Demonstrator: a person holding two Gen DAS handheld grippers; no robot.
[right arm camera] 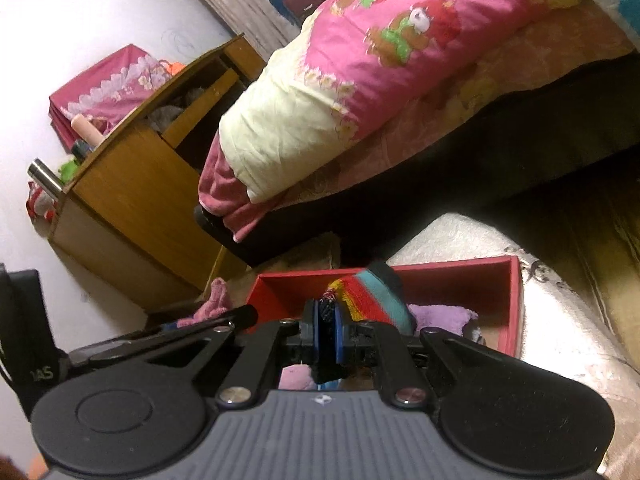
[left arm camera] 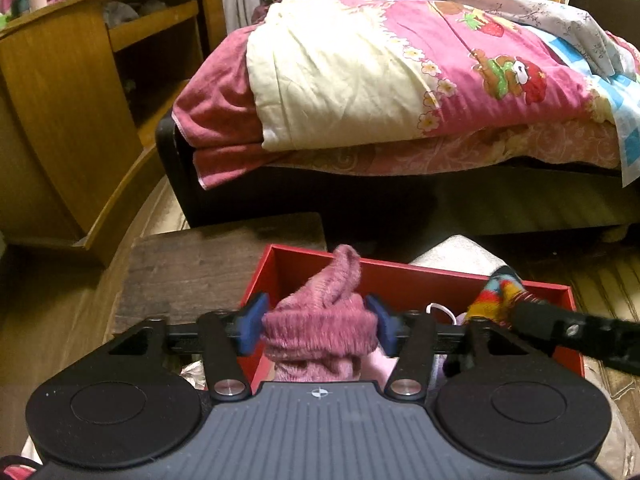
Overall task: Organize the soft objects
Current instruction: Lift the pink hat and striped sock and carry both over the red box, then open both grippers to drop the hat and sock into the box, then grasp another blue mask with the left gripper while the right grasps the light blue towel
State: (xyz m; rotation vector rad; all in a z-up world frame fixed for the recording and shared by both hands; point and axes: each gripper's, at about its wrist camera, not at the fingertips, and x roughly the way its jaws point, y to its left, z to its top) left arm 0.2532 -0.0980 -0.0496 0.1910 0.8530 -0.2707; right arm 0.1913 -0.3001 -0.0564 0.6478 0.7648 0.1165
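Observation:
My left gripper [left arm camera: 318,322] is shut on a bunched pink knitted sock [left arm camera: 324,312] and holds it over the left end of the open red box [left arm camera: 400,270]. My right gripper [right arm camera: 329,320] is shut on a striped multicoloured sock [right arm camera: 372,296] and holds it over the same red box [right arm camera: 460,270]. That sock and the right gripper also show at the right in the left wrist view [left arm camera: 496,294]. A purple soft item [right arm camera: 440,316] lies inside the box. The pink sock shows at the left in the right wrist view [right arm camera: 212,300].
The box sits on a pale fluffy rug [right arm camera: 560,320] beside a low dark wooden board [left arm camera: 200,272]. A bed with a pink quilt [left arm camera: 400,80] stands behind. A wooden shelf unit [left arm camera: 80,120] is at the left. Wooden floor lies to the right [left arm camera: 600,288].

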